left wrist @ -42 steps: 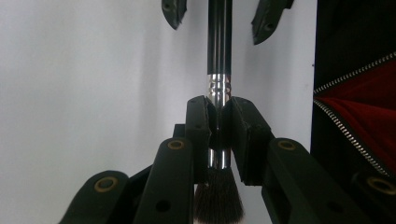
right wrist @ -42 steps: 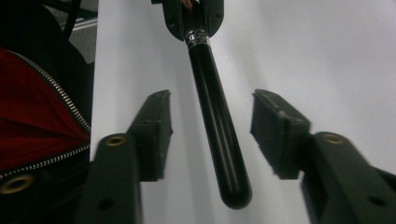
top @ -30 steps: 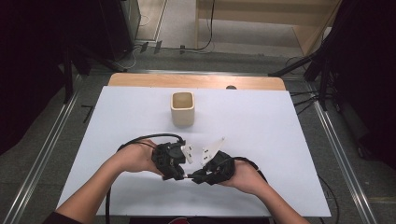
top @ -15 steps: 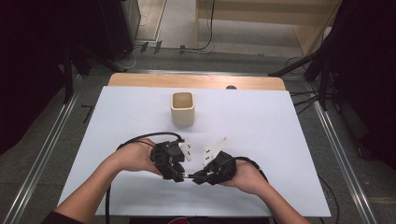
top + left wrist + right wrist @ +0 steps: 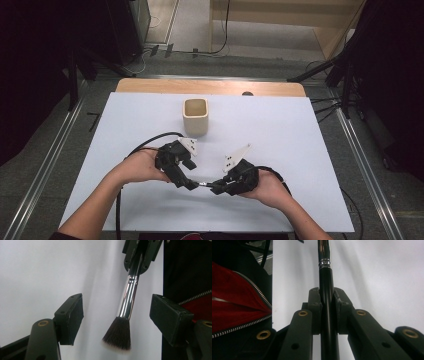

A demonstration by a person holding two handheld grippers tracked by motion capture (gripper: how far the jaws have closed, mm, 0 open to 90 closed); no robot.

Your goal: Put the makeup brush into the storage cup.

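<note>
High view is showing both hands meeting low over the near half of the white table [image 5: 280, 125], the left gripper [image 5: 189, 183] tip to tip with the right gripper [image 5: 214, 187]. Between them a brush [image 5: 126, 312] is passing across: in the left gripper view it is hanging between the left jaws, which have just been opening and are now standing spread well clear of its silver ferrule and dark bristles on both sides. In the right gripper view the right jaws are pinching the brush's black handle tight, so the right hand alone is carrying it above the table. The handover looks finished, and my guess is that the brush is bound for the cup [image 5: 195, 116], which is standing upright and apart from the hands toward the far side; whether anything is already inside it is hard to tell from here. A wooden strip is edging the table's far side, grey floor with metal rails is running along both flanks, and dark equipment and cables are crowding the room's back corners
</note>
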